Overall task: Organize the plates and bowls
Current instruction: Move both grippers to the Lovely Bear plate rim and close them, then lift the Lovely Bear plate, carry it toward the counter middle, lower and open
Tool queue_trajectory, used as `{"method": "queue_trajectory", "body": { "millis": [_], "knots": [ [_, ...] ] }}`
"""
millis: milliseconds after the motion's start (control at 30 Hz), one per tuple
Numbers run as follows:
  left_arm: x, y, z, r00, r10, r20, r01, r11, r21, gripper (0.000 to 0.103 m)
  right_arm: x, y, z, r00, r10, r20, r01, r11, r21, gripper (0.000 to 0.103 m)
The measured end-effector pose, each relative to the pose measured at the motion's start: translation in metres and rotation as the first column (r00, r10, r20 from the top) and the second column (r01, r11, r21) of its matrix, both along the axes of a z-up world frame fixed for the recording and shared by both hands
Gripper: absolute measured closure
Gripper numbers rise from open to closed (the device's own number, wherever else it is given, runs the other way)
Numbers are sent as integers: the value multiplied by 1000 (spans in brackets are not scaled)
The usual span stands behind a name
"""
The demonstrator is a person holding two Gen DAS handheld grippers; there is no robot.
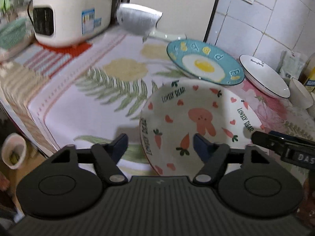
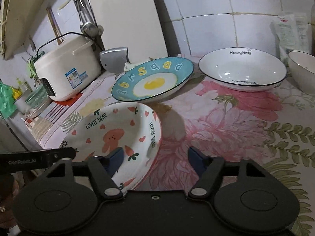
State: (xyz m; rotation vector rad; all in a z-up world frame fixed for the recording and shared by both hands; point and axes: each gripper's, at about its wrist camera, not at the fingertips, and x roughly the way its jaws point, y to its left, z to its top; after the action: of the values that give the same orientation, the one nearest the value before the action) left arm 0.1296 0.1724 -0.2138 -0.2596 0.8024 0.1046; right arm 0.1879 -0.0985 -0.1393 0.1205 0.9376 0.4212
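Nearest the left wrist camera sat the left gripper (image 1: 159, 143), its blue-padded fingers spread apart, straddling the near left rim of the rabbit plate (image 1: 198, 125) without closing on it. The right gripper (image 2: 155, 155) was likewise spread wide, one finger over the plate's inner wall and the other out over the floral tablecloth (image 2: 226, 129); whether either pad touched the rim I could not tell.

Going left to right across the counter in the right wrist view: a green mesh basket (image 2: 36, 98) stood at the far left edge, then a white rice cooker (image 2: 67, 72) on a red mat. Just beside it lay a cleaver (image 2: 114, 59), its blade resting against the wall. In front of that, the rabbit plate (image 2: 116, 135), printed with carrots, hearts and "LOVELY BEAR", was tilted, its right rim raised off the cloth. Behind it, close by, sat the teal egg plate (image 2: 151, 80), lettered round its rim. Further right, apart from it, rested a white plate with a dark rim (image 2: 242, 70), and at the far right edge a white bowl (image 2: 302, 68) stood just beside that plate.
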Motion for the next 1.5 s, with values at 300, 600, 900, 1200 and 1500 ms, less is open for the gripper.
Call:
{"method": "queue_trajectory", "body": {
  "millis": [300,600,900,1200,1500],
  "knots": [
    [12,2,-13,997,20,-70,-22,999,-31,74,16,3,-17,993,18,-120,-8,997,78,79],
    [14,4,-14,997,6,-74,-9,999,-49,74,13,4,-14,992,100,-78,-97,995,32,80],
    [11,-32,9,995,-86,-47,85,996,-38,74,12,-29,13,995,35,-96,-31,999,33,81],
    [18,-90,35,966,-255,-41,254,967,-25,74,-9,-86,46,999,-22,-46,22,1000,-9,80],
    [38,-147,36,943,-328,-54,327,945,-23,74,-15,-142,51,995,-99,-30,99,995,-30,80]
  ]
}}
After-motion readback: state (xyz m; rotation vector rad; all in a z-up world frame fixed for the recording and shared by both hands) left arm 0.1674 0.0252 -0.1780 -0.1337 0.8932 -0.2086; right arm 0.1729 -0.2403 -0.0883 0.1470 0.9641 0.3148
